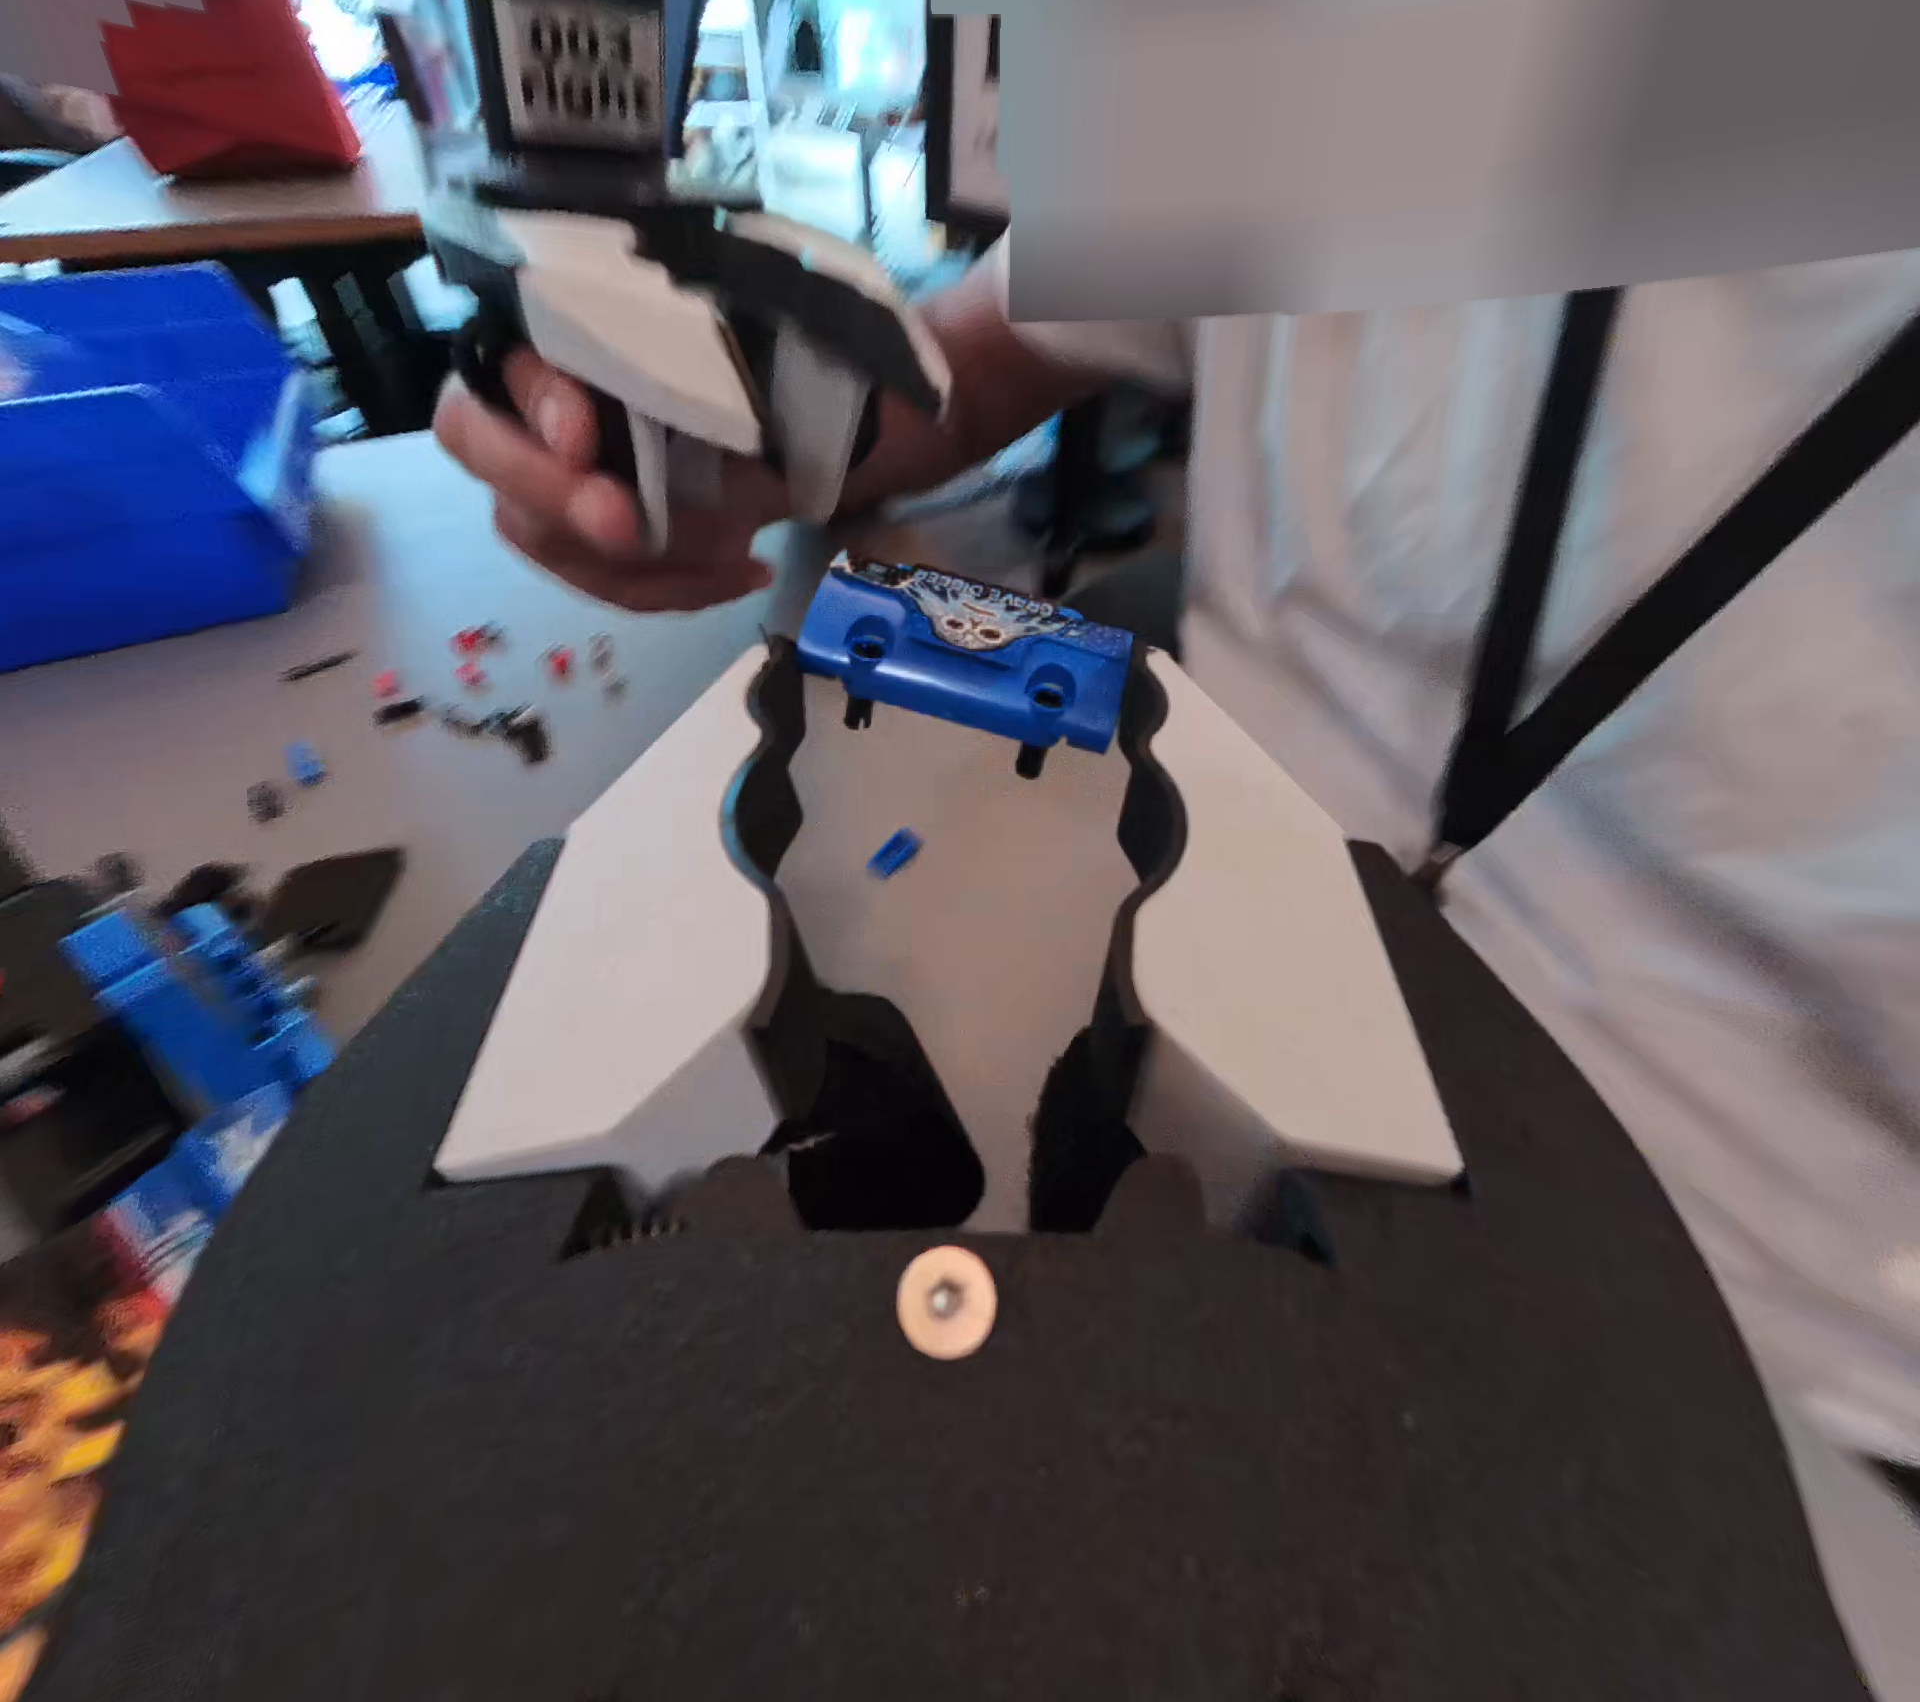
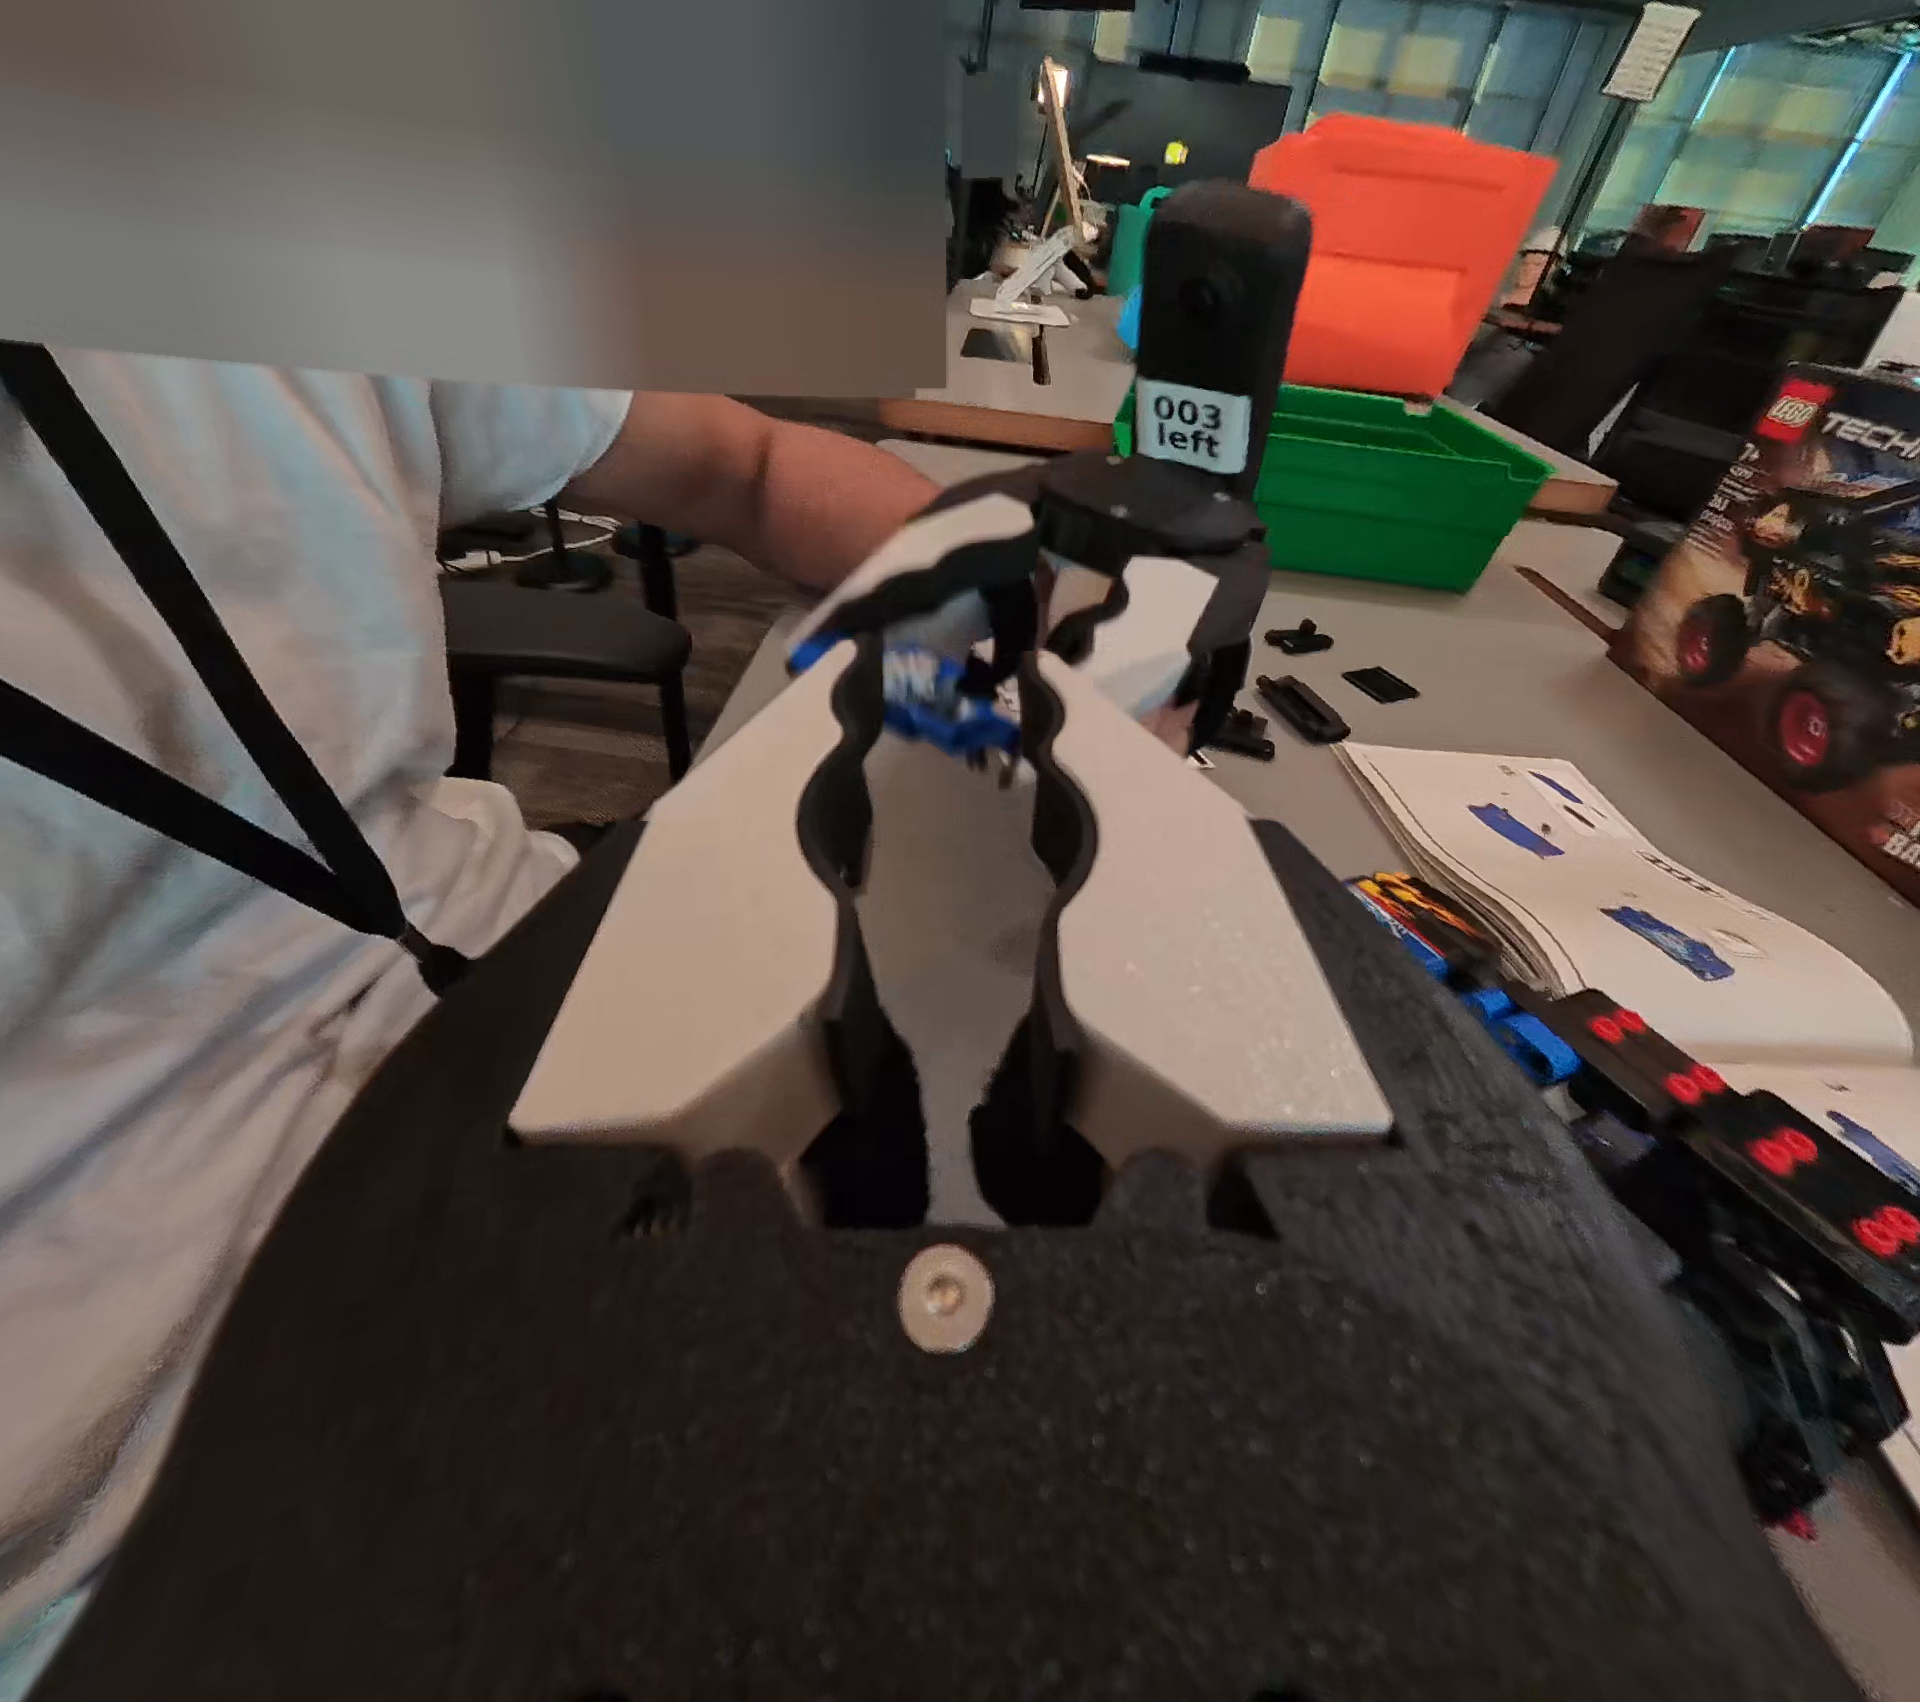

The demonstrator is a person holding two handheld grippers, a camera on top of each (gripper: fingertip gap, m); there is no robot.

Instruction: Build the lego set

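My left gripper (image 1: pixel 961 665) is shut on a blue Lego panel (image 1: pixel 966 676) with a printed sticker and two black pins hanging below it. It holds the panel by its ends, above the grey table (image 1: pixel 436 572). The panel also shows in the right wrist view (image 2: pixel 940 712), just past my right gripper's tips. My right gripper (image 2: pixel 940 686) is open and empty, and faces the left one closely. In the left wrist view it (image 1: pixel 727 489) is held by a hand just beyond and left of the panel. A small blue piece (image 1: pixel 894 852) shows between the left fingers.
Loose small pieces (image 1: pixel 468 696) and a blue sub-assembly (image 1: pixel 197 987) lie to the left, near a blue bin (image 1: pixel 135 457). An open instruction booklet (image 2: pixel 1621 883), a black part with red pins (image 2: pixel 1714 1122), the set's box (image 2: pixel 1787 613) and a green bin (image 2: pixel 1382 489) stand to the right. A person in a white shirt is close. The grippers' ends are close to 5 cm from one another. It is some 12 cm from my left tips to the small blue piece (image 1: pixel 894 852).
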